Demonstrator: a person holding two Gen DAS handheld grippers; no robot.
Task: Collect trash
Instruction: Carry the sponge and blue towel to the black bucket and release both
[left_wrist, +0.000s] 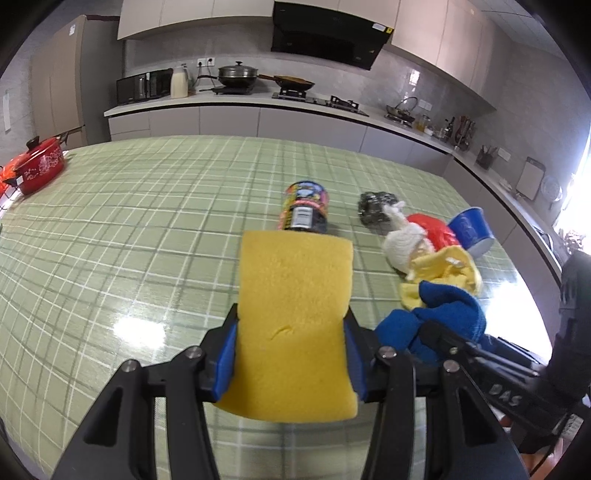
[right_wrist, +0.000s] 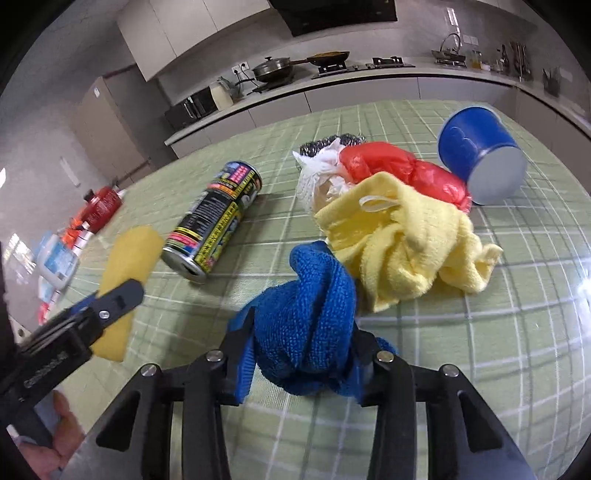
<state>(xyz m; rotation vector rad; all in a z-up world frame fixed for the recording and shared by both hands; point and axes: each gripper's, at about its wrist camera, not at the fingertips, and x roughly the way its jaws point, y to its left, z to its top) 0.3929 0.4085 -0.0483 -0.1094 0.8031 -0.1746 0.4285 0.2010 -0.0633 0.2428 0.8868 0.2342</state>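
My left gripper (left_wrist: 291, 328) is shut on a yellow sponge (left_wrist: 295, 310) and holds it above the green checked tablecloth (left_wrist: 147, 221); the sponge also shows in the right wrist view (right_wrist: 125, 266). My right gripper (right_wrist: 303, 332) is shut on a blue cloth (right_wrist: 310, 321), which also shows in the left wrist view (left_wrist: 439, 317). On the table lie a black drink can (right_wrist: 214, 218) on its side, a yellow cloth (right_wrist: 402, 243), a red plastic bag (right_wrist: 402, 170), a white net wad (right_wrist: 321, 177), a steel scourer (left_wrist: 376, 206) and a tipped blue cup (right_wrist: 480, 151).
A red pot (left_wrist: 38, 166) stands at the table's far left edge. Packets and a white container (right_wrist: 55, 266) sit at the left in the right wrist view. Kitchen counters with stove and pans (left_wrist: 240, 77) run behind the table.
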